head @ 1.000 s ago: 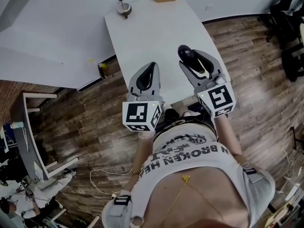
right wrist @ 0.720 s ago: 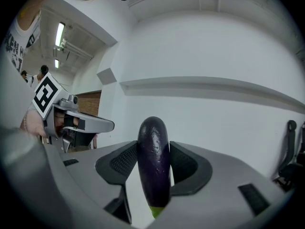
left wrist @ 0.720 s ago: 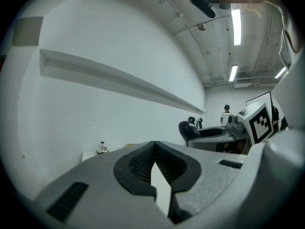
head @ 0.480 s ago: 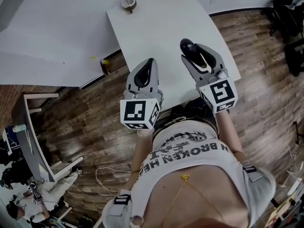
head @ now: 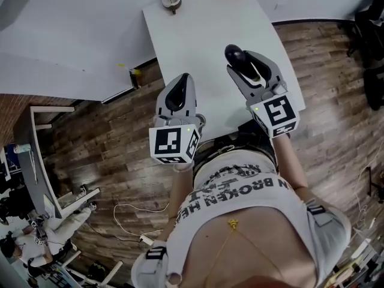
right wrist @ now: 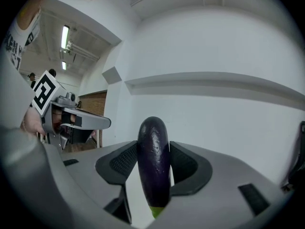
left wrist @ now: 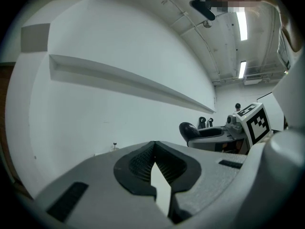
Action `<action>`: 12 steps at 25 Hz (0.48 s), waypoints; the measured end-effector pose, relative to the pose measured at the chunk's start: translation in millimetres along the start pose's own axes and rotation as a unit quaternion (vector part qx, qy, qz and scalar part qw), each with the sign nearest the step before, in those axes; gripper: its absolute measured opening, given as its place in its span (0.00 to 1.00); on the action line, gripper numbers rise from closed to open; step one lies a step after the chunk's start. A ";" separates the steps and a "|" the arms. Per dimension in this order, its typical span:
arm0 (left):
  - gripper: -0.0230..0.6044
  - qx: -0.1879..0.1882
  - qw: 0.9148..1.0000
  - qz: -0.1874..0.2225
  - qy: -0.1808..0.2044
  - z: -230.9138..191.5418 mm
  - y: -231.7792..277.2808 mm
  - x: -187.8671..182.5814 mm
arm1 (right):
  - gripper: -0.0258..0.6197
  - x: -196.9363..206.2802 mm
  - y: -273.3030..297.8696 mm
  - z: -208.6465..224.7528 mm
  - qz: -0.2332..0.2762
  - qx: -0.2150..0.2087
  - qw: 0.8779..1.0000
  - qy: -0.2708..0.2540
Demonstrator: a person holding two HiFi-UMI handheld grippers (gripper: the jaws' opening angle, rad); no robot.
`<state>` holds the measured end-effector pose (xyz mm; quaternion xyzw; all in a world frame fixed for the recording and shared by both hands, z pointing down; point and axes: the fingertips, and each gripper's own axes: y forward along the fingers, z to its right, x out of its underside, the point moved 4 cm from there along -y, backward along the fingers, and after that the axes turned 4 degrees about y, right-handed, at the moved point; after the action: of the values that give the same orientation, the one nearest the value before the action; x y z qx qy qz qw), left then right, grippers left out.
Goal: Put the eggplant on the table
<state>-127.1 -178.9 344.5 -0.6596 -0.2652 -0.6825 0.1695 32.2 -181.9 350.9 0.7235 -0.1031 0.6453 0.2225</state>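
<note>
While right hand-held gripper (right wrist: 154,162) clamps eggplant (right wrist: 153,142), white table (head: 192,47) below

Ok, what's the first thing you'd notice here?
The shiny dark purple eggplant, pinched in the right tongs over the near end of the white table. Next come the left tongs beside it, shut with nothing in them, and the black-and-white marker cubes at the back of both.

Eggplant (head: 234,54) in right hand-held gripper (right wrist: 153,162) over table (head: 192,38), left hand-held gripper (head: 182,83) alongside
</note>
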 end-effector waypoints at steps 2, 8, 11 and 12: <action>0.05 -0.013 1.000 0.001 -0.005 4.9 5.2 -1.5 | 0.36 -2.3 1.0 8.7 -0.001 -0.014 1.000 -0.007; 0.05 -0.030 0.999 0.005 -0.012 34.0 29.9 -8.9 | 0.36 -1.7 -10.0 48.1 -0.006 -0.030 0.999 -0.016; 0.05 -0.031 0.999 0.004 -0.014 36.7 35.4 -7.5 | 0.36 0.5 -9.8 54.3 -0.010 -0.031 0.999 -0.017; 0.05 -0.031 0.999 0.004 -0.013 40.7 36.8 -7.9 | 0.36 1.4 -12.6 57.3 -0.011 -0.031 0.999 -0.017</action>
<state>-72.2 -185.5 341.4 -0.6742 -0.2437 -0.6812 0.1481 88.8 -196.7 346.0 0.7281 -0.1189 0.6272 0.2496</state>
